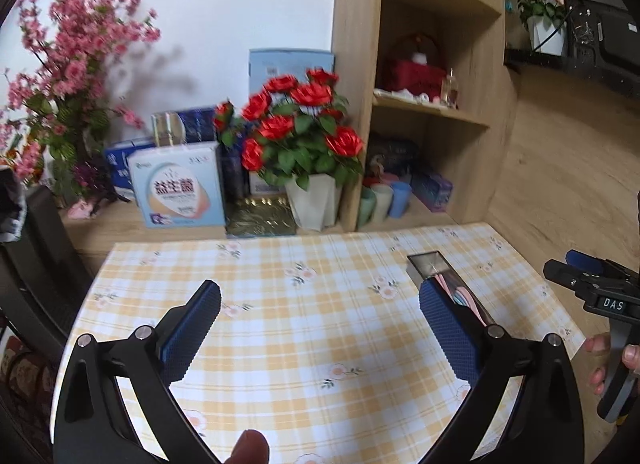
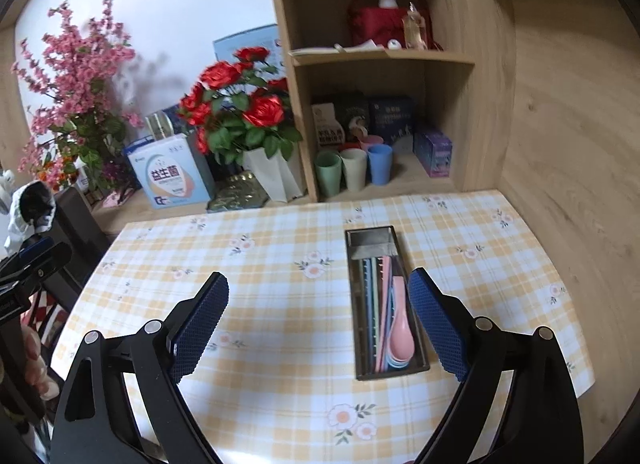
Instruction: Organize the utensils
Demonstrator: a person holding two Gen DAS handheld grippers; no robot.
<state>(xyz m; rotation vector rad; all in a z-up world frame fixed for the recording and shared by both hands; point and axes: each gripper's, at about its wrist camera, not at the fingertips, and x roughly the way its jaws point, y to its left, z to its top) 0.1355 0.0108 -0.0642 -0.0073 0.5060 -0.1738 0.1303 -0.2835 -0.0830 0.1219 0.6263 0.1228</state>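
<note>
A narrow metal tray lies lengthwise on the checked tablecloth. Inside it lie several pastel utensils: long chopsticks and a pink spoon stacked on a blue one. My right gripper hangs above the cloth, open and empty, its right finger just over the tray's right side. In the left wrist view the same tray shows partly behind my left gripper's right finger. My left gripper is open with only cloth between its fingers. The right gripper appears at that view's right edge, held by a hand.
A white vase of red roses, a printed box, and a pink blossom bouquet stand behind the table. A wooden shelf unit holds three cups, boxes and a red basket. A dark chair is at the left.
</note>
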